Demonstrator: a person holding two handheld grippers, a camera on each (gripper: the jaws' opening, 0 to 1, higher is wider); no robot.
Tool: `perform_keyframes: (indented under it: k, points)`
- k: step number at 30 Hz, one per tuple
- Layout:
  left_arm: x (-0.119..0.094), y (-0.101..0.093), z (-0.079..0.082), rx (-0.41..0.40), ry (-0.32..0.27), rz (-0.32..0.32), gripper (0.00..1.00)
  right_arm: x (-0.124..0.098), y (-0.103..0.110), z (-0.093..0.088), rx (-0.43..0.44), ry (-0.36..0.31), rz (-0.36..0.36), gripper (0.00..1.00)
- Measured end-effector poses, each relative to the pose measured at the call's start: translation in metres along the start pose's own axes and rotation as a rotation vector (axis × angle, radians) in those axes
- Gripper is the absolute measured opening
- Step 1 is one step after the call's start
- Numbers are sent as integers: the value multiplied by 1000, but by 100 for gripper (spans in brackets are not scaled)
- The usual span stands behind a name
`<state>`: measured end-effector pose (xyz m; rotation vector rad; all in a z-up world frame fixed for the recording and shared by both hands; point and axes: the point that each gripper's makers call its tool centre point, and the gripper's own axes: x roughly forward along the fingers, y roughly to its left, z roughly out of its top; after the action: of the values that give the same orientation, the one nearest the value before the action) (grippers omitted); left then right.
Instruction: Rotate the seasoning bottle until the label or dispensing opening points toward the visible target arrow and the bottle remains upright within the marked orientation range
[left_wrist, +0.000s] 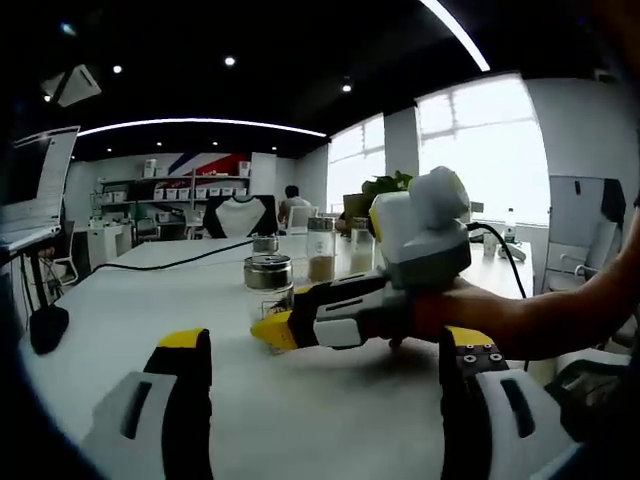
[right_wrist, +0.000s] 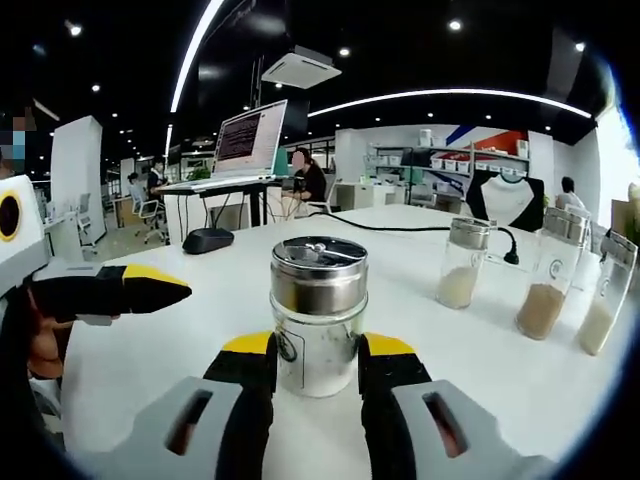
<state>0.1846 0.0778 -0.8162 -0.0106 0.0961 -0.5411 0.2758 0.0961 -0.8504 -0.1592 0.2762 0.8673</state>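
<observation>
White table (right_wrist: 150, 340); right gripper (right_wrist: 315, 365) clasps seasoning bottle (right_wrist: 318, 315)

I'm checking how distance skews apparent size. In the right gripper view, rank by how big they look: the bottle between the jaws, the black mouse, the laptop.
1. Bottle, largest, though it sits nearest the camera.
2. Laptop, far back.
3. Mouse, smallest.

**Seasoning bottle upright on the white table**

The seasoning bottle (right_wrist: 319, 315) was a clear glass jar with a shiny metal shaker lid and white powder low inside. It stood upright on the table (right_wrist: 480, 350), between the right gripper (right_wrist: 317, 362) jaws, which touched its sides. No arrow mark could be made out
</observation>
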Motion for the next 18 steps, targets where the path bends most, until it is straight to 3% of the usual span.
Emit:
perform_keyframes:
  k: [15, 18]
  points:
    - [-5, 0, 2, 5, -9, 16, 99, 6, 0, 0, -29, -1, 40, 30]
    - [-6, 1, 0, 1, -1, 19, 99, 8, -6, 1, -26, -1, 19, 30]
